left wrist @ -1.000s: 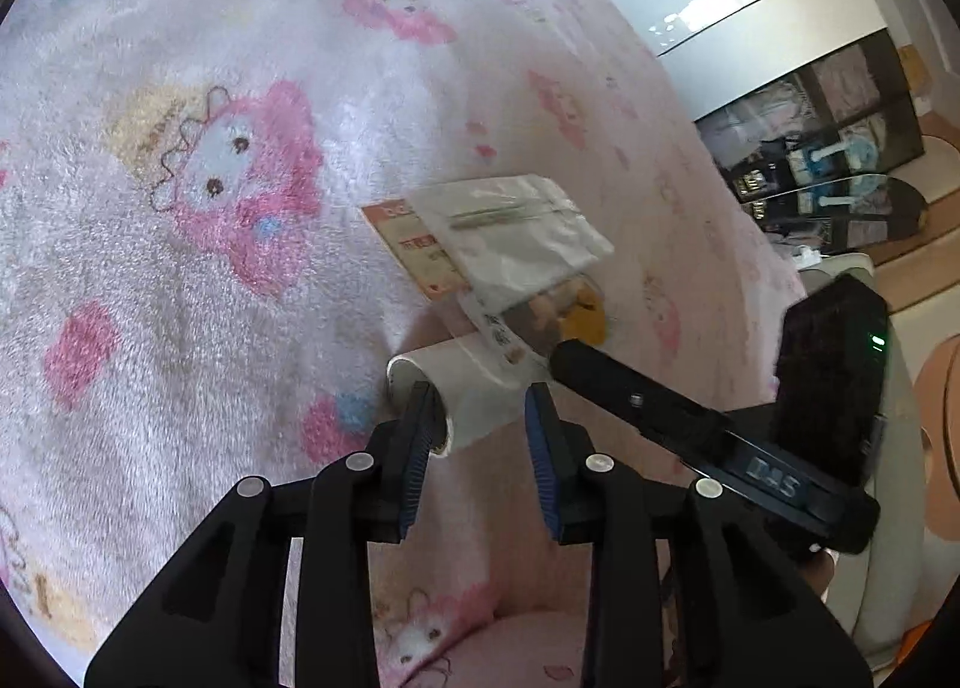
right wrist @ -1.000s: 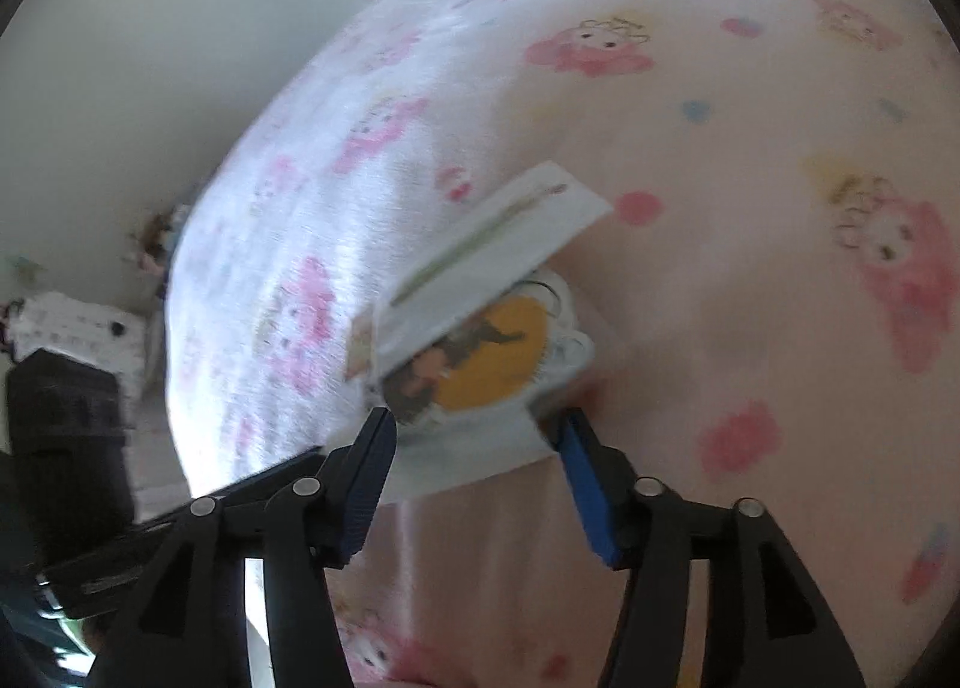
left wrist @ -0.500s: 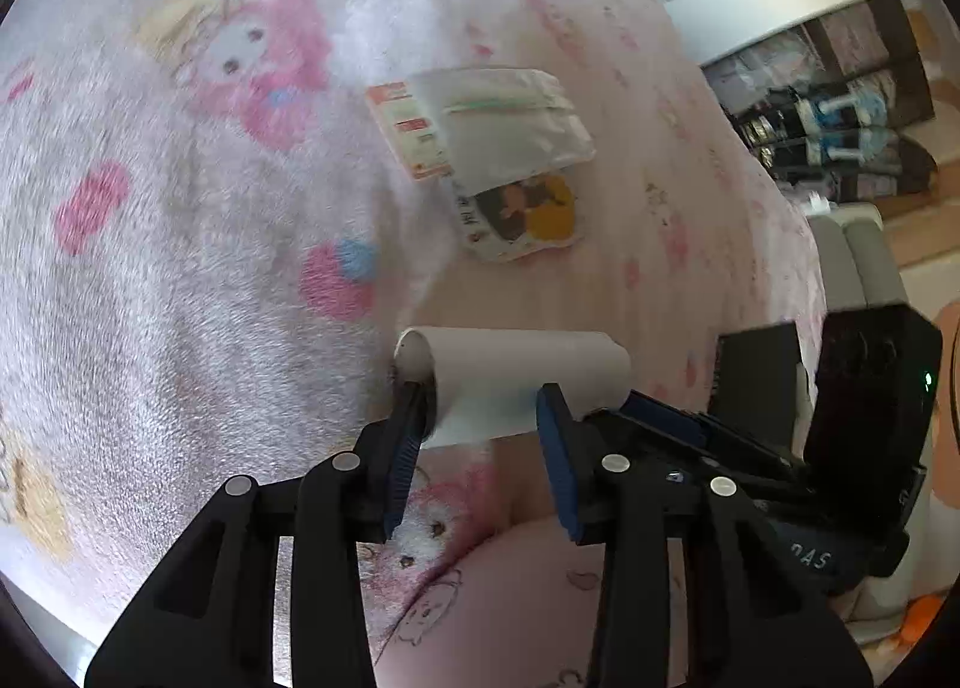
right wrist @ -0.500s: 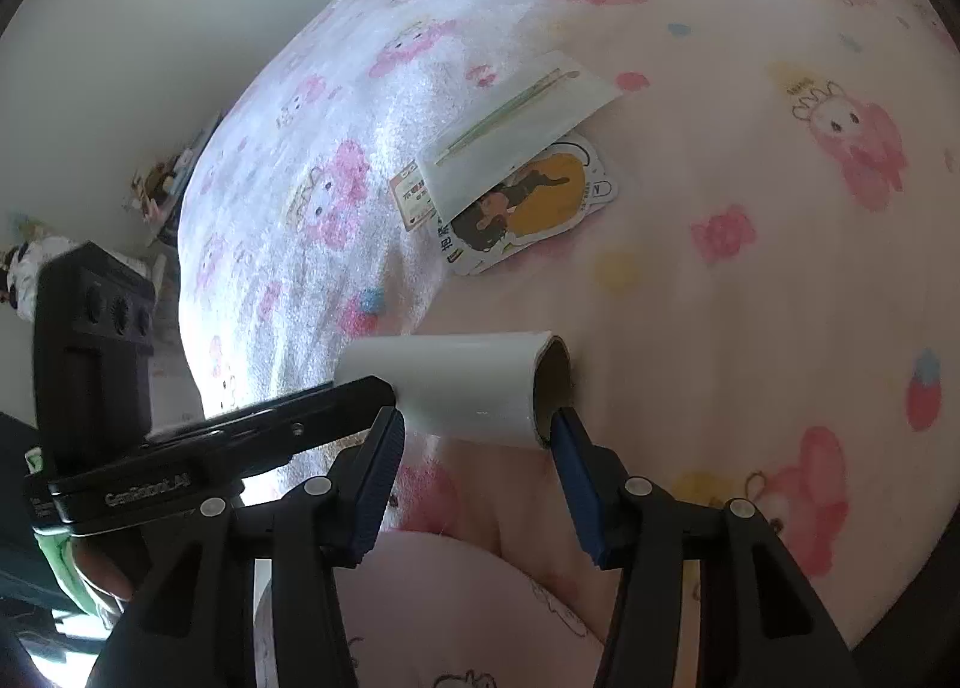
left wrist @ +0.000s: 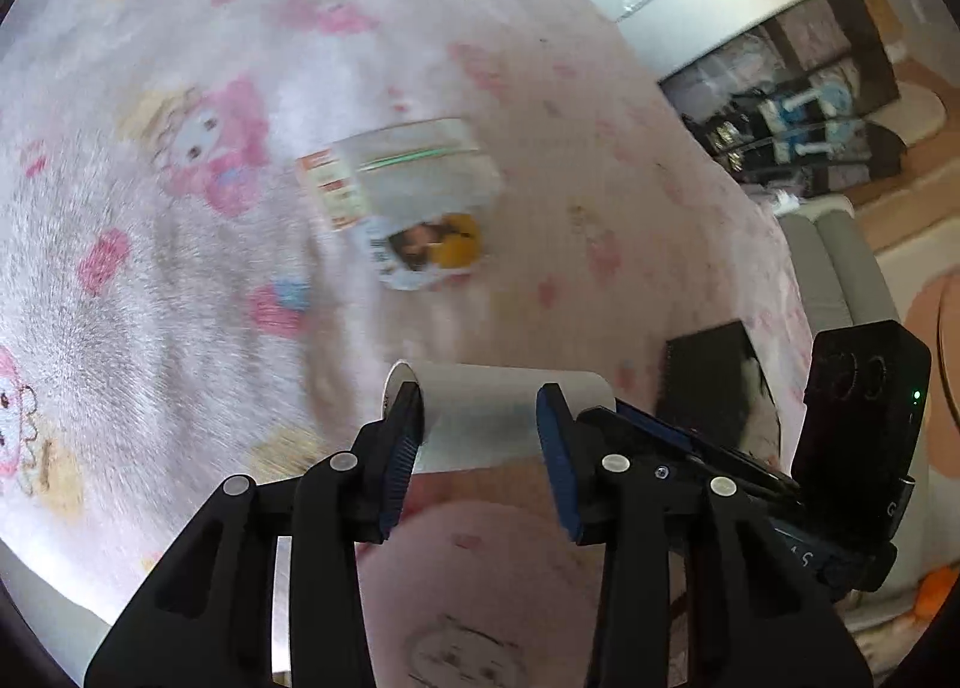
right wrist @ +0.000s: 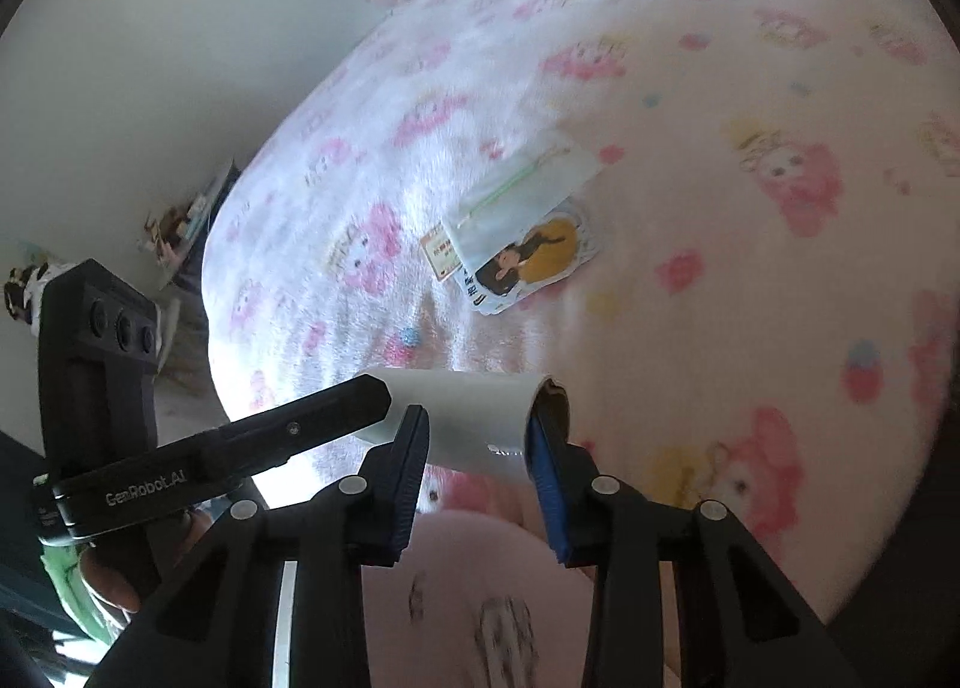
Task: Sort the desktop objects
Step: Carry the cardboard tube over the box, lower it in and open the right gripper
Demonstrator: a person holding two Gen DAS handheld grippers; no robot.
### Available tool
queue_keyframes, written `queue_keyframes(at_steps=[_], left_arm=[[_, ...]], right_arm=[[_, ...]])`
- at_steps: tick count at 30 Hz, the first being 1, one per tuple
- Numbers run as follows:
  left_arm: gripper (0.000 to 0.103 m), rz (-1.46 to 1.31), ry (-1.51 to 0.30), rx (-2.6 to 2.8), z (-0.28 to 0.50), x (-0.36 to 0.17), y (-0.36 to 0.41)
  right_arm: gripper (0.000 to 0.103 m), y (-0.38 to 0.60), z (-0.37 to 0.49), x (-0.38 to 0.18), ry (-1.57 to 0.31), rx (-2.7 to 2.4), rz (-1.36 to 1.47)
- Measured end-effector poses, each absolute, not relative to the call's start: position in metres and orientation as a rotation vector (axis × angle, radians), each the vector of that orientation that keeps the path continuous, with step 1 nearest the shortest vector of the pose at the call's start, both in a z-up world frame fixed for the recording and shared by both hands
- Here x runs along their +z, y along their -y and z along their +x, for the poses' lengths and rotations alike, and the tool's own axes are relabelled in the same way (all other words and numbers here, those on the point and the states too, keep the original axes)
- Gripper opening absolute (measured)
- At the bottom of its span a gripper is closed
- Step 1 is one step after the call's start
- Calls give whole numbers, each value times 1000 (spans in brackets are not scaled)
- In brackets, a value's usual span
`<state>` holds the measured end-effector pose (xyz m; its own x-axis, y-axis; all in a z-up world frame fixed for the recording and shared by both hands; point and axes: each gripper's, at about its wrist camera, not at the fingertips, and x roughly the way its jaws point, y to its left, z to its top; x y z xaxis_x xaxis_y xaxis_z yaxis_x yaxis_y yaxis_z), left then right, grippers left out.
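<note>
That white cardboard tube looks light and hollow, so it'd crush if squeezed hard; best held near its ends. The left hand-held gripper clamps one end, the right hand-held gripper is closing on the other, above the blanket's near edge. Count: one tube, two flat packets mid-blanket
</note>
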<state>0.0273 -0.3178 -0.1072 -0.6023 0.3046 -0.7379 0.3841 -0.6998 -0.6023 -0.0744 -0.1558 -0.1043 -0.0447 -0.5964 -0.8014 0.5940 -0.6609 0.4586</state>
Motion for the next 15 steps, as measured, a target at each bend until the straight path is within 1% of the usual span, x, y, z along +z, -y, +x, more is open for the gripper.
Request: queue_keyframes(at_steps=[5, 10, 15], left_arm=[[38, 1395, -1099, -2605, 25, -71, 274], [39, 1426, -1071, -2705, 14, -52, 223], [39, 1477, -1018, -2783, 9, -37, 169]], right_arm=[[31, 114, -59, -72, 51, -1899, 1340], [31, 46, -49, -42, 125, -1988, 1310], [31, -9, -36, -25, 149, -2095, 1293]])
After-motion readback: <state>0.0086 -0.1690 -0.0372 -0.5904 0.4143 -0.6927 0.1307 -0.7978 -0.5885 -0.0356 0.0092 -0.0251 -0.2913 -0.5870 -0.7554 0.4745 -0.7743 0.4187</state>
